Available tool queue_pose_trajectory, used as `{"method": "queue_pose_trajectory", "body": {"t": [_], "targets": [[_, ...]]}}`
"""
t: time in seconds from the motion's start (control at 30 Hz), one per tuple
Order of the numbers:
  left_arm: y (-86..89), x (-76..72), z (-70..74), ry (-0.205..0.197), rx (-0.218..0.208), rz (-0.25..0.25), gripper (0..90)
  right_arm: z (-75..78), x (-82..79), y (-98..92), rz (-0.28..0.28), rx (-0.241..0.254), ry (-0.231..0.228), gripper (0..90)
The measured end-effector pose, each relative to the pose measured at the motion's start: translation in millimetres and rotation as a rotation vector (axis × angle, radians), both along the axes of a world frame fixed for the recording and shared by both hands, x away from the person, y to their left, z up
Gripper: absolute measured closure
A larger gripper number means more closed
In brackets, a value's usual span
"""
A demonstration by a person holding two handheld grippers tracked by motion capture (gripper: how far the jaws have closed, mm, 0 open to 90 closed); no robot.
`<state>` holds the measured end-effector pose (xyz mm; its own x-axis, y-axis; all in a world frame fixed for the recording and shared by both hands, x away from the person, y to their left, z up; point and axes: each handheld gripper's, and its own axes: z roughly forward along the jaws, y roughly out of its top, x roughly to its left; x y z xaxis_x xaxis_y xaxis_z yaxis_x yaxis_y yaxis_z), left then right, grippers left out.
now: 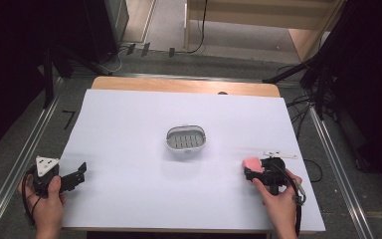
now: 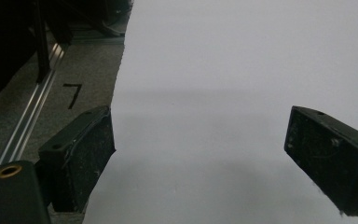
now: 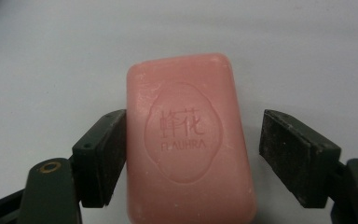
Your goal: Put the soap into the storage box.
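A pink bar of soap (image 3: pixel 186 140) with stamped lettering lies flat on the white table sheet between the jaws of my right gripper (image 3: pixel 193 149). The left pad (image 3: pixel 105 154) touches the bar's side, while the right pad (image 3: pixel 291 149) stands a little off it, so the jaws are open around the soap. From above, the soap (image 1: pixel 252 162) sits at the front right with the right gripper (image 1: pixel 252 170) just behind it. A grey oval soap dish (image 1: pixel 169 142) with a slotted insert sits empty at the table's middle. My left gripper (image 1: pixel 78 175) rests open at the front left, with nothing between its fingers (image 2: pixel 86 158).
The white sheet (image 1: pixel 129 124) covers the table, with a wooden strip (image 1: pixel 184 85) at the far edge. Metal rails (image 1: pixel 27 149) run along both sides. A "7" mark (image 2: pixel 73 94) lies on the grey floor at the left. Cables and dark stands crowd the back corners.
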<state>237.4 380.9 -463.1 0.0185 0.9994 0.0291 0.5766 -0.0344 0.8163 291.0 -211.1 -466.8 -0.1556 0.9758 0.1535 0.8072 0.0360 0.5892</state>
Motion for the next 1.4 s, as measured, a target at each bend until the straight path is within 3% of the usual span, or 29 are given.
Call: {"method": "queue_pose_trajectory", "body": {"t": [0.3, 0.5, 0.77, 0.93, 1.13, 1.23, 1.27, 1.33, 1.37, 1.4], "targets": [[-0.2, -0.2, 0.1, 0.000, 0.002, 0.001, 8.8, -1.4, -1.7, 5.4, 0.010, -0.038, -0.005, 37.8], [-0.5, 0.0, 0.0, 0.001, 0.002, 0.002, 8.8, -2.7, 0.3, 9.9, 0.016, -0.080, -0.005, 37.8], [-0.8, 0.1, -0.1, -0.001, 0.004, 0.003, 8.9, -3.3, 2.0, 10.8, 0.021, -0.094, -0.010, 38.3], [-0.3, -0.1, 0.0, 0.001, 0.003, 0.004, 8.9, -2.3, 3.2, 7.0, 0.074, -0.102, -0.013, 38.7], [-0.3, 0.1, 0.0, 0.003, 0.004, 0.003, 8.9, 4.3, -0.5, 2.8, 0.130, -0.113, -0.053, 38.8], [-0.4, 0.0, 0.1, 0.002, 0.004, 0.005, 8.9, 10.3, -2.0, 1.8, 0.171, -0.104, -0.068, 38.8], [-0.4, 0.0, 0.0, 0.002, 0.003, 0.004, 8.9, 13.5, -1.9, 2.2, 0.215, -0.103, -0.074, 38.8], [-0.4, 0.0, 0.0, 0.002, 0.003, 0.004, 8.9, 14.2, -1.4, 2.6, 0.224, -0.100, -0.075, 38.8], [-0.3, 0.0, 0.0, 0.003, 0.003, 0.004, 8.9, 15.8, 0.4, 3.5, 0.269, -0.107, -0.082, 38.8], [-0.3, 0.0, 0.0, 0.003, 0.003, 0.004, 8.9, 15.8, 0.4, 3.5, 0.269, -0.107, -0.082, 38.8]]}}
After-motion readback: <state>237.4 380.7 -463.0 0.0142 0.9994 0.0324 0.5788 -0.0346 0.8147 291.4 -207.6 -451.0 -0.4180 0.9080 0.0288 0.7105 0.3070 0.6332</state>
